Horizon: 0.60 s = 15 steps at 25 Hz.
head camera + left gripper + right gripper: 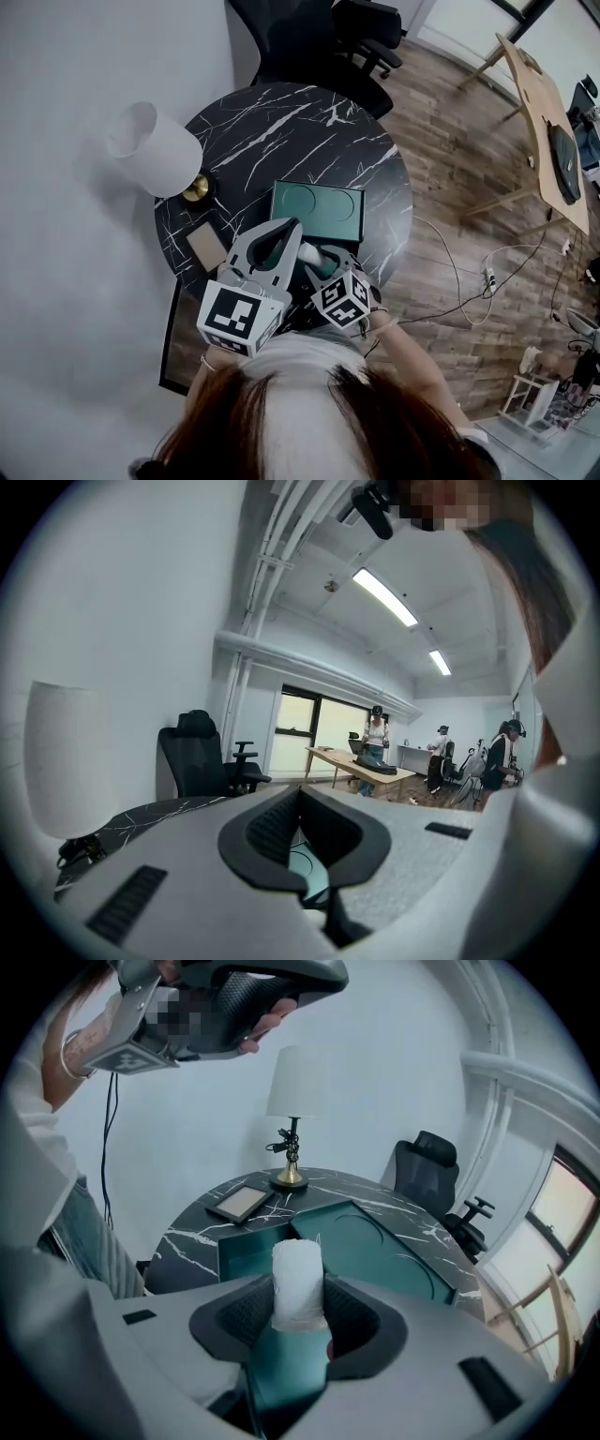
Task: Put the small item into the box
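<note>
Clamped on a white roll (297, 1269), upright between the right gripper (298, 1314) jaws, just above the teal box (384, 1251) on the black marbled worktop (187, 1232). Left gripper (301, 797) raised, jaws together, empty.

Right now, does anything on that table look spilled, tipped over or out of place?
Nothing stands out. The lamp stands upright at the edge of the table, the small frame lies flat beside it, the teal box sits open, and the right gripper holds the white roll upright by the box.
</note>
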{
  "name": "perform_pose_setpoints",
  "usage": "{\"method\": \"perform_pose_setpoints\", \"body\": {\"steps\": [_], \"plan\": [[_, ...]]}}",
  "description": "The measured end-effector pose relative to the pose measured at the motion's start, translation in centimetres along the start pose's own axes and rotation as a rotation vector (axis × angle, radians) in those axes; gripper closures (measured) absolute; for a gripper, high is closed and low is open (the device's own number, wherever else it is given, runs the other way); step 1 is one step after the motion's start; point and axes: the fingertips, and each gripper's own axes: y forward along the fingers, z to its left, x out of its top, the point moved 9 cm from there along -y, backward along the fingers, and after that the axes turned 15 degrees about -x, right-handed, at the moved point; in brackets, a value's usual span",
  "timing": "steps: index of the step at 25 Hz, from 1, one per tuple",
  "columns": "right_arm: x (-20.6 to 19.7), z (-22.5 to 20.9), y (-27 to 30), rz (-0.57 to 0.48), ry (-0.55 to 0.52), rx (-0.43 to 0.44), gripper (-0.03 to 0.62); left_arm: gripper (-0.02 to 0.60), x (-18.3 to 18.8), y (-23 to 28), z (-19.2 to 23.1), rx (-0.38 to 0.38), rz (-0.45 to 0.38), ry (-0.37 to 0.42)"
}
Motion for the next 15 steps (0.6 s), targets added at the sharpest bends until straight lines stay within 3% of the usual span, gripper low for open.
{"method": "perform_pose_setpoints", "body": {"steps": [15], "plan": [[-3.0, 1.1, 4.0, 0.119, -0.122, 0.041, 0.410, 0.574, -0.7, 1.1, 0.4, 0.005, 0.032, -0.011]]}}
